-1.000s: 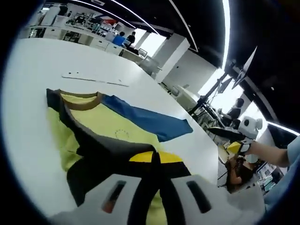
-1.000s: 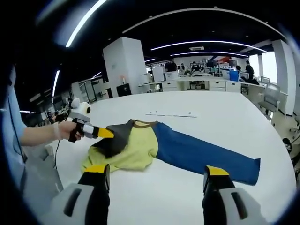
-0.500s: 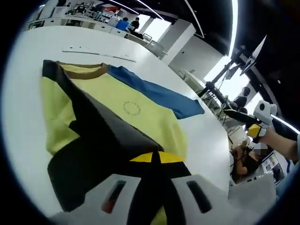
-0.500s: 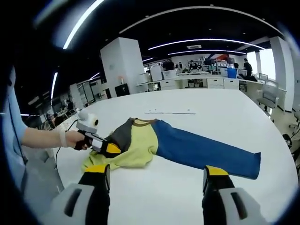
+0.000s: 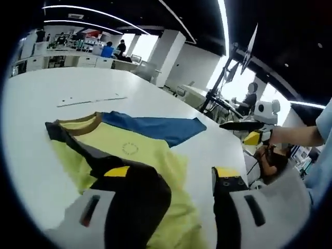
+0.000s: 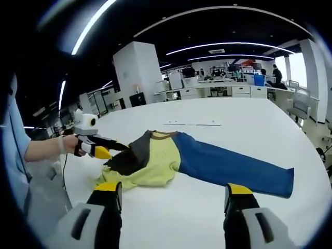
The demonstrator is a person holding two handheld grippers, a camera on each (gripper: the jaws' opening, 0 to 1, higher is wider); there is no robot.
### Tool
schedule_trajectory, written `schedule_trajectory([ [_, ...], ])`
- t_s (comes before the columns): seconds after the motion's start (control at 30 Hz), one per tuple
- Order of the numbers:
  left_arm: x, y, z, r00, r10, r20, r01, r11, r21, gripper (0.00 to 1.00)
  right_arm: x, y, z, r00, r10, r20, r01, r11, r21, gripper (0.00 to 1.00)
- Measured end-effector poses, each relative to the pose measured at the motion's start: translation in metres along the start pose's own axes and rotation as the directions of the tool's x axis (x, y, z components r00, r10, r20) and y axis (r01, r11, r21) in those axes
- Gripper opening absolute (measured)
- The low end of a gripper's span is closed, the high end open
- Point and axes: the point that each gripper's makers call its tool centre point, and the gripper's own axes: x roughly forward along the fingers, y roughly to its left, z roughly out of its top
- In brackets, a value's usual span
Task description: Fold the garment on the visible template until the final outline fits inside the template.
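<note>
A shirt lies flat on the white table. Its body is yellow, with a brown collar. The blue sleeve stretches out sideways. The dark sleeve is folded in across the yellow body. My left gripper is open, and the dark sleeve's end lies loose between its jaws. In the right gripper view a hand holds the left gripper at the shirt's dark edge. My right gripper stands open over bare table, short of the shirt, with nothing in it.
A thin pale strip with small marks lies on the table beyond the collar. The right gripper hangs off the table's edge in a hand. Desks, chairs and people stand far behind. A camera stand rises beside the table.
My left gripper was shut on the dark sleeve; now it is open and has drawn back a little. The sleeve lies folded over the yellow body. The right gripper has hardly moved.
</note>
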Motion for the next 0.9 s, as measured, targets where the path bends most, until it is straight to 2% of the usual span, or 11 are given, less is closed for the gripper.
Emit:
schedule_trajectory([
  [0.07,-0.007,0.006,0.0,1.0,0.024,-0.007,-0.024,1.0,0.017,0.77,0.0,0.001,0.0,1.0,0.002,0.001,-0.002,1.0,0.003,0.81],
  [0.17,-0.022,0.024,-0.009,0.996,0.082,-0.047,-0.082,0.997,0.005,0.83,0.0,0.002,-0.001,1.0,0.003,-0.001,-0.003,1.0,0.0,0.81],
  [0.33,-0.036,0.038,-0.019,0.993,0.103,-0.061,-0.105,0.994,-0.031,0.83,-0.001,0.003,-0.004,1.0,0.001,-0.001,-0.001,1.0,0.006,0.81],
  [0.57,-0.039,0.065,-0.041,0.985,0.148,-0.093,-0.157,0.982,-0.109,0.74,-0.003,0.004,-0.009,1.0,-0.004,-0.007,0.004,1.0,0.017,0.81],
  [0.63,-0.041,0.071,-0.047,0.98,0.169,-0.105,-0.182,0.974,-0.132,0.68,-0.004,0.003,-0.01,1.0,-0.007,-0.008,0.007,1.0,0.019,0.8],
  [0.67,-0.043,0.073,-0.052,0.976,0.181,-0.119,-0.2,0.964,-0.177,0.66,-0.005,0.003,-0.011,1.0,-0.007,-0.006,0.008,1.0,0.023,0.8],
  [0.7,-0.044,0.072,-0.054,0.977,0.177,-0.118,-0.197,0.963,-0.184,0.64,-0.005,0.003,-0.011,1.0,-0.008,-0.006,0.009,1.0,0.025,0.8],
  [0.8,-0.049,0.074,-0.067,0.969,0.192,-0.155,-0.227,0.94,-0.255,0.58,-0.006,0.001,-0.014,1.0,-0.014,-0.013,0.014,1.0,0.026,0.8],
  [0.83,-0.052,0.073,-0.069,0.97,0.192,-0.147,-0.229,0.925,-0.303,0.52,-0.006,0.001,-0.014,1.0,-0.014,-0.014,0.015,1.0,0.027,0.8],
  [0.87,-0.052,0.073,-0.068,0.974,0.187,-0.127,-0.219,0.919,-0.327,0.47,-0.006,0.001,-0.014,1.0,-0.014,-0.016,0.014,1.0,0.028,0.8],
  [0.9,-0.053,0.071,-0.071,0.977,0.167,-0.134,-0.206,0.903,-0.378,0.44,-0.006,0.001,-0.015,1.0,-0.014,-0.017,0.014,1.0,0.027,0.8],
])
